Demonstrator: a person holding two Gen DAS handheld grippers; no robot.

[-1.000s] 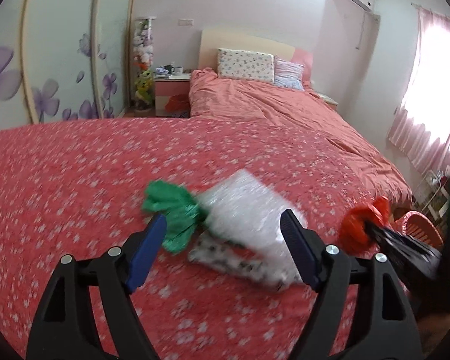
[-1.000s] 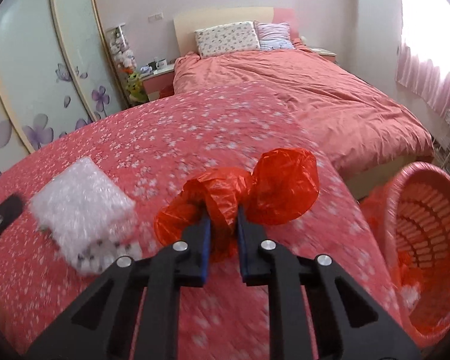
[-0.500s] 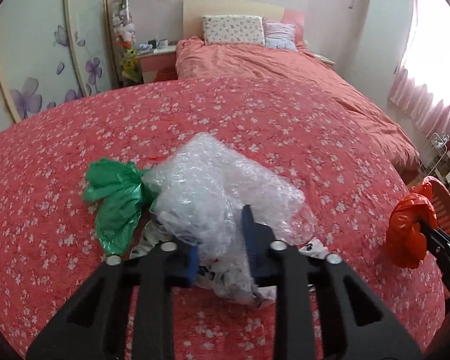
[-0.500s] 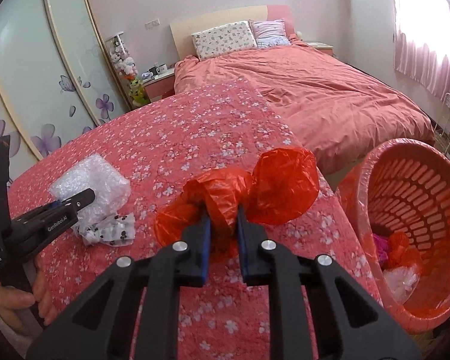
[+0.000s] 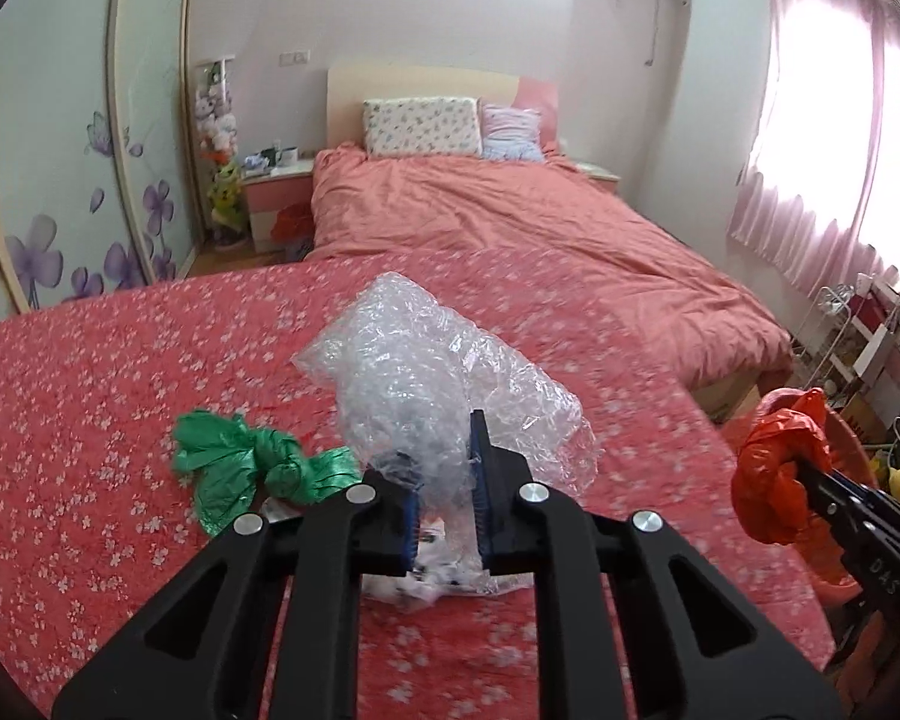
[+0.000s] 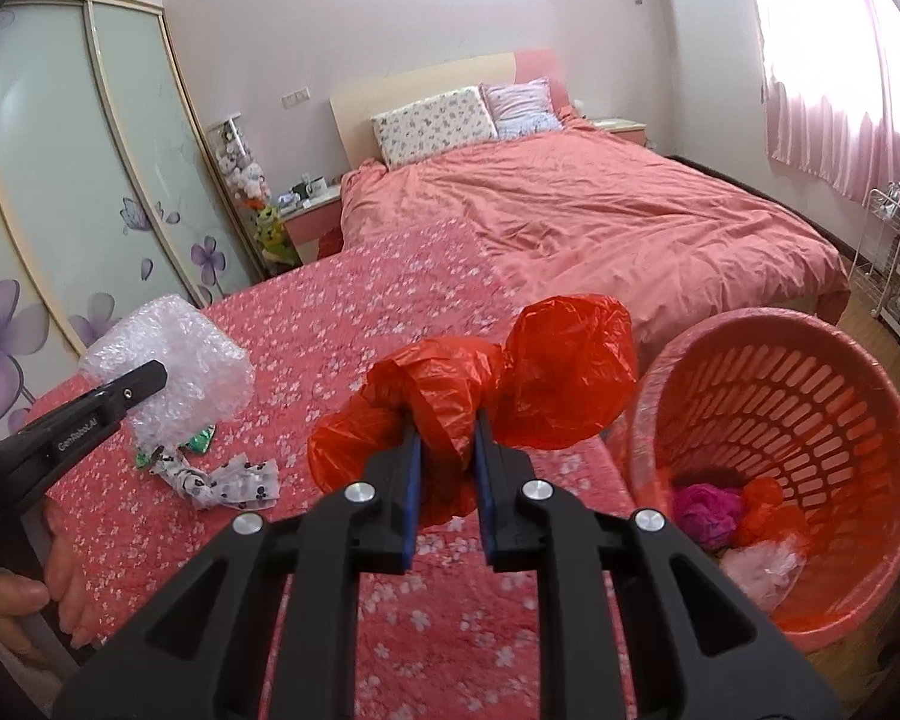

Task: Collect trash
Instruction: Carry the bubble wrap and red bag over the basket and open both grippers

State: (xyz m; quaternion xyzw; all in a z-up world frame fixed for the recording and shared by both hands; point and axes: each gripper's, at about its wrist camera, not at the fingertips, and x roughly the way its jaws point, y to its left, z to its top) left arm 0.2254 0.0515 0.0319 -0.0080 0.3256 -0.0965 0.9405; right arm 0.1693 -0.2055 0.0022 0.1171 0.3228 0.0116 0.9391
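My left gripper (image 5: 444,468) is shut on a clear bubble wrap wad (image 5: 438,378) and holds it above the red floral cover. A crumpled green plastic bag (image 5: 240,462) and a white patterned scrap (image 6: 228,480) lie on the cover beneath it. My right gripper (image 6: 447,438) is shut on a crumpled red plastic bag (image 6: 510,384), held over the cover's right edge beside a pink plastic basket (image 6: 810,360). The basket holds a magenta wad, a red wad and a clear wad. The bubble wrap (image 6: 174,360) and left gripper also show in the right wrist view.
A bed with a salmon duvet (image 5: 510,228) and pillows stands behind the cover. A nightstand (image 5: 276,192) and wardrobe doors (image 6: 90,180) are at the left. A white rack (image 5: 858,336) and pink curtains stand at the right.
My left gripper closed on the bubble wrap and lifted it off the cover. My right gripper carried the red bag rightward, closer to the basket.
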